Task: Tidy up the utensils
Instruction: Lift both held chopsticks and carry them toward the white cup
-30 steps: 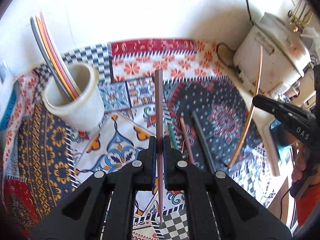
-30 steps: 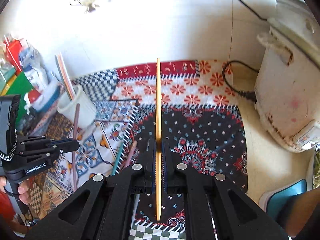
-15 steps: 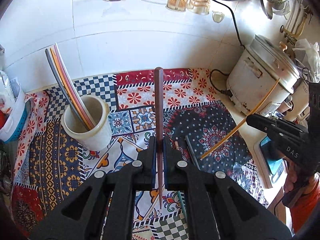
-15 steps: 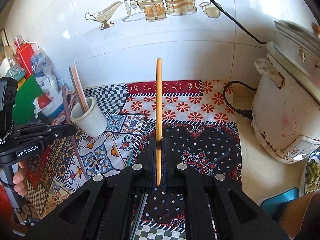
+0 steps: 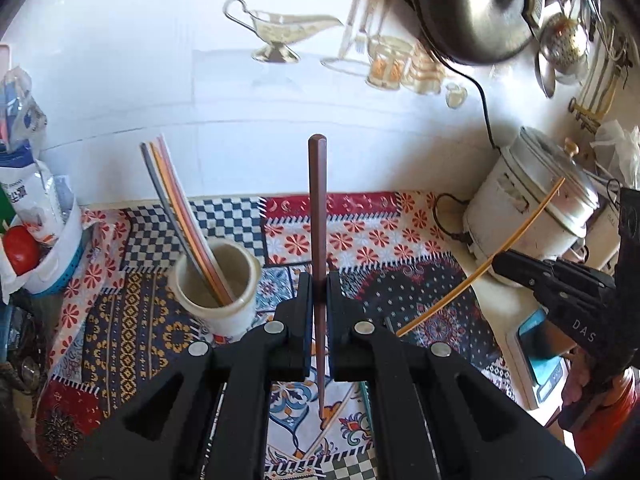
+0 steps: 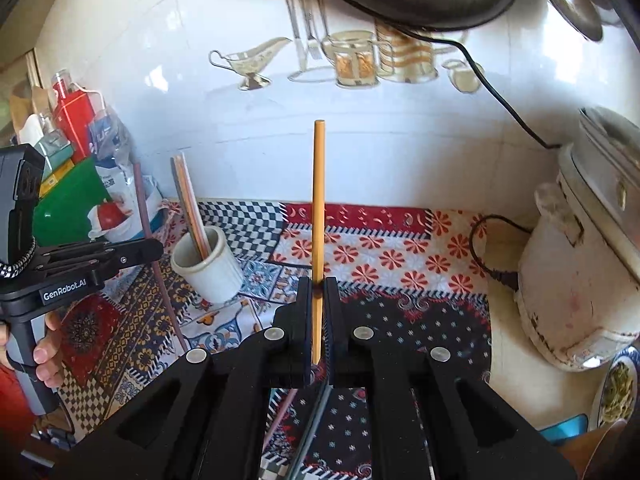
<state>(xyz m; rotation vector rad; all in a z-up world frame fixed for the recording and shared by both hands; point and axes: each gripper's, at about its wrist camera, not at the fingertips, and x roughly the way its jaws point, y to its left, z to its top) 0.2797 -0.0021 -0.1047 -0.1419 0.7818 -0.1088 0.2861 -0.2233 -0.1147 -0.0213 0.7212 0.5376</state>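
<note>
My left gripper [image 5: 318, 292] is shut on a brown chopstick [image 5: 317, 208], which stands upright between its pads. Just left of it and lower down stands a white cup [image 5: 216, 296] holding several coloured chopsticks [image 5: 176, 216]. My right gripper [image 6: 319, 292] is shut on a yellow chopstick [image 6: 319, 200]. In the left wrist view that yellow chopstick [image 5: 480, 268] slants up to the right from the right gripper [image 5: 498, 266]. In the right wrist view the cup [image 6: 208, 276] sits left of centre, with the left gripper [image 6: 158, 248] and the brown chopstick [image 6: 150, 240] beside it.
A patterned cloth [image 6: 400, 256] covers the counter; loose chopsticks [image 6: 280, 416] lie on it below my right gripper. A white rice cooker [image 6: 580, 260] with its black cord [image 6: 484, 256] stands at the right. Packets and a blue basket [image 5: 44, 252] crowd the left; a tiled wall is behind.
Both grippers have risen off the cloth with their chopsticks. More of the wall now shows, and the cup and cloth sit lower in both views.
</note>
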